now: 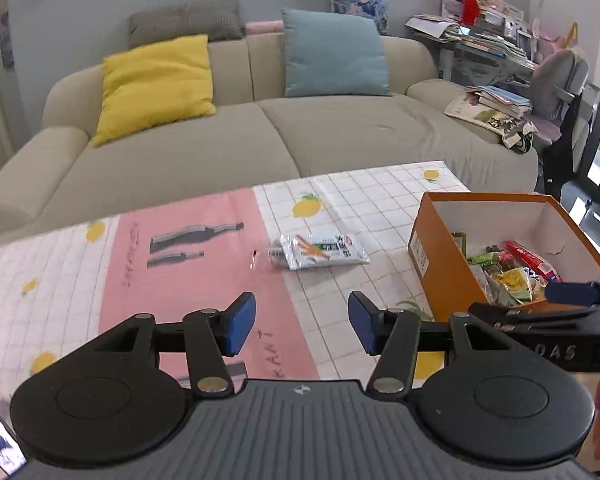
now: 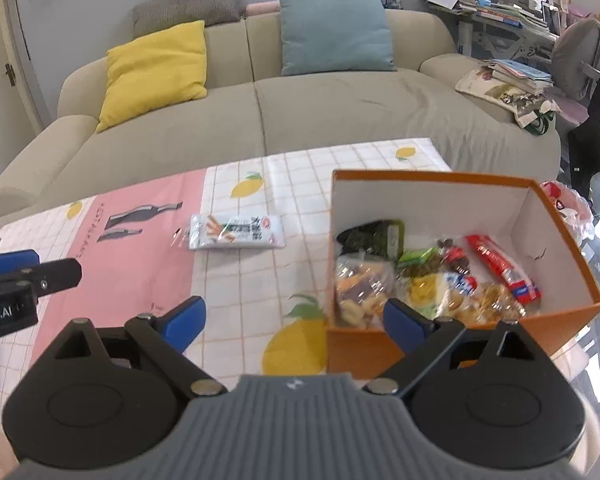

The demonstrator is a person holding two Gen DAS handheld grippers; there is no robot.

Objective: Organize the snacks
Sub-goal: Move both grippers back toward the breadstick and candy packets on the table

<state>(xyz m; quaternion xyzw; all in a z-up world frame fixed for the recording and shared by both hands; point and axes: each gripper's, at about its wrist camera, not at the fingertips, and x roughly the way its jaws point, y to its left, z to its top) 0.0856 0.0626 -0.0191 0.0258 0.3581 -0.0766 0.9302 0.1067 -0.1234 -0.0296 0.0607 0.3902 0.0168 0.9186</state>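
A white snack packet (image 1: 324,251) with an orange and green print lies flat on the checked tablecloth, also in the right wrist view as the white snack packet (image 2: 238,232). An orange cardboard box (image 1: 444,256) with white inner walls stands to its right, holding several wrapped snacks; the same orange box (image 2: 560,280) fills the right half of the right wrist view. My left gripper (image 1: 302,322) hovers open over the cloth, short of the packet, nothing between its blue pads. My right gripper (image 2: 294,322) is open and empty at the box's near left corner.
A beige sofa (image 1: 228,148) with a yellow cushion (image 1: 156,84) and a blue cushion (image 1: 334,54) runs behind the table. Stacked books and papers (image 1: 496,104) lie on its right arm, beside a cluttered desk and grey chair (image 1: 568,80). The cloth's far edge (image 1: 340,176) abuts the sofa.
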